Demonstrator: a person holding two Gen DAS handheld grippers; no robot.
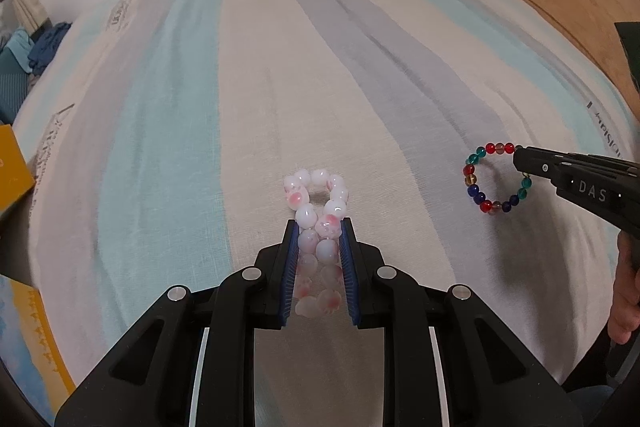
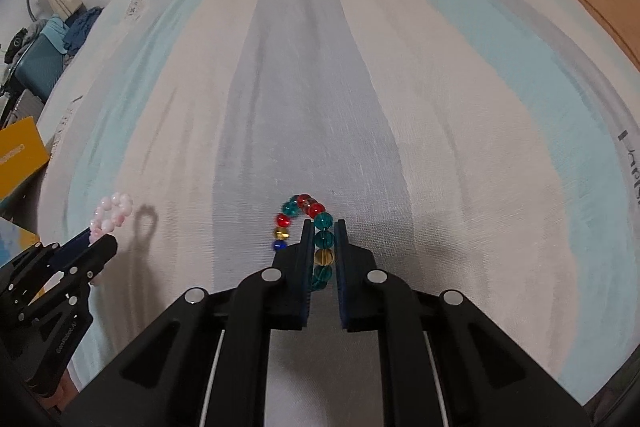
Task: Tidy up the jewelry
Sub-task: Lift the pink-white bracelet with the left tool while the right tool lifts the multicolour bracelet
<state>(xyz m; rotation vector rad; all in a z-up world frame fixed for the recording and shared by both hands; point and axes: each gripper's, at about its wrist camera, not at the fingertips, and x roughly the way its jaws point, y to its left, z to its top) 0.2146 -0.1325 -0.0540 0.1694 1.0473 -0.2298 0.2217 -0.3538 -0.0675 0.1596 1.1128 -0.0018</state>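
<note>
Left gripper (image 1: 319, 231) clamped on pink bracelet (image 1: 316, 203), held above the striped cloth (image 1: 240, 87). Right gripper (image 2: 323, 227) clamped on colored bracelet (image 2: 304, 223), to the right — both look mid-carry. Next: a place to set them; none visible.
</note>
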